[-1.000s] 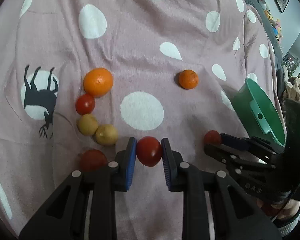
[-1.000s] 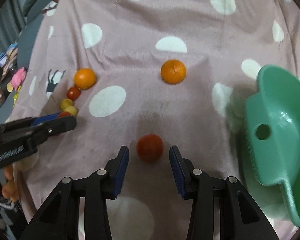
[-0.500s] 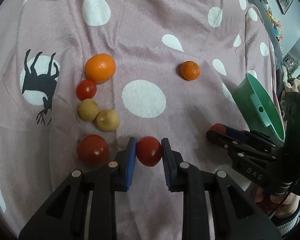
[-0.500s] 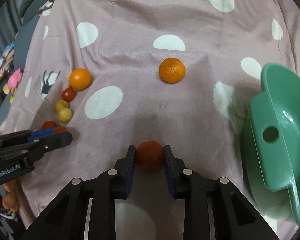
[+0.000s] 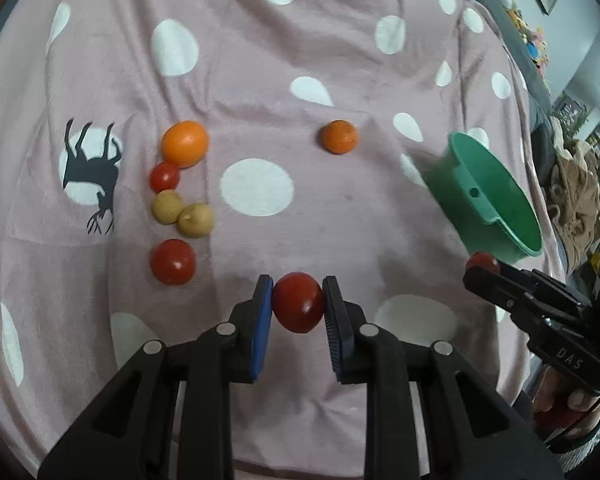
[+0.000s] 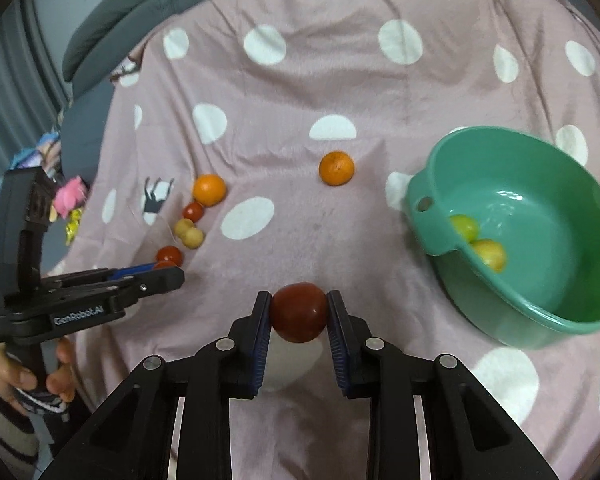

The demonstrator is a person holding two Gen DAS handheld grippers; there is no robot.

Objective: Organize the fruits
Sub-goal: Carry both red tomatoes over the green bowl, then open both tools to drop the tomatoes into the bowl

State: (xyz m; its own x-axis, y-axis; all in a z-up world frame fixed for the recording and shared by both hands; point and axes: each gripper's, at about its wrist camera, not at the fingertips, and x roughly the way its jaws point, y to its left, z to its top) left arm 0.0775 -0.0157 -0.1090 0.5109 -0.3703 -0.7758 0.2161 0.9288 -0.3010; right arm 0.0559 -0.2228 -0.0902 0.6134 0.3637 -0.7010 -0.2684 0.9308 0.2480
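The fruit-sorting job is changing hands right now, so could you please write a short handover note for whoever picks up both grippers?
Left gripper: shut on a red tomato.
Right gripper: shut on another red tomato.
Green bowl: on the cloth's right side, holds two yellow fruits.
On the cloth: a large orange, a small tomato, two tan fruits, a bigger tomato, and a lone small orange mid-cloth.
Left to do, probably: bowl both held tomatoes, then the rest.

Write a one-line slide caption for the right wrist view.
Right hand-held gripper shut on a red tomato above the spotted pink blanket, beside a green basin holding two yellow fruits.
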